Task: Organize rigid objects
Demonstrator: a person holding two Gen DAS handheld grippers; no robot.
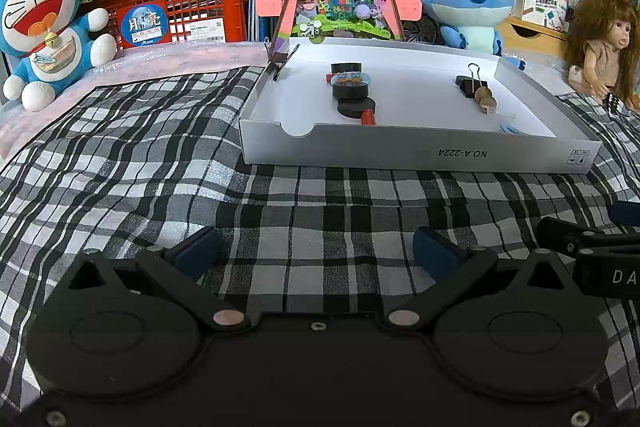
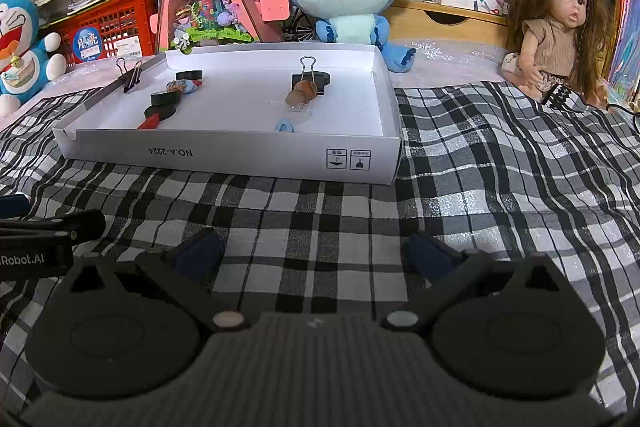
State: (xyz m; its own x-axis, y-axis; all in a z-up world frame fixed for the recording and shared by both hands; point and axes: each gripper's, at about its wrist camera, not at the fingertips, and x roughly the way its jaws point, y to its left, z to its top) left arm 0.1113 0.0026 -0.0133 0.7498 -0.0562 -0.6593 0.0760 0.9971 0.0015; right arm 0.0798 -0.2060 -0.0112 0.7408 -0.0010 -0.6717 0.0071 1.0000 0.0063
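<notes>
My left gripper [image 1: 316, 251] hovers low over the checked cloth [image 1: 160, 155], jaws spread wide and holding nothing. My right gripper [image 2: 316, 251] sits just beside it, jaws equally wide and empty.

Judging by how things lie, the sorting looks nearly finished, perhaps complete: I see no small object loose on the cloth in either view, and everything rigid already sits inside the white tray [image 1: 420, 157], which rests on the cloth ahead of both grippers.

Counting left to right inside the tray:
- 1 binder clip [image 1: 282, 63] clamped on the left wall
- 3 black discs [image 1: 351, 91] in a row toward the front, with 1 small colourful badge [image 1: 351, 79] lying among them
- 1 red piece [image 1: 368, 117] touching the nearest disc
- 1 black binder clip [image 1: 472, 83] standing free on the right half
- 2 brown rounded pieces [image 1: 486, 98] just in front of it (on a clear strip, as far as I can tell)
- 1 small blue item [image 1: 510, 129] by the front wall
</notes>
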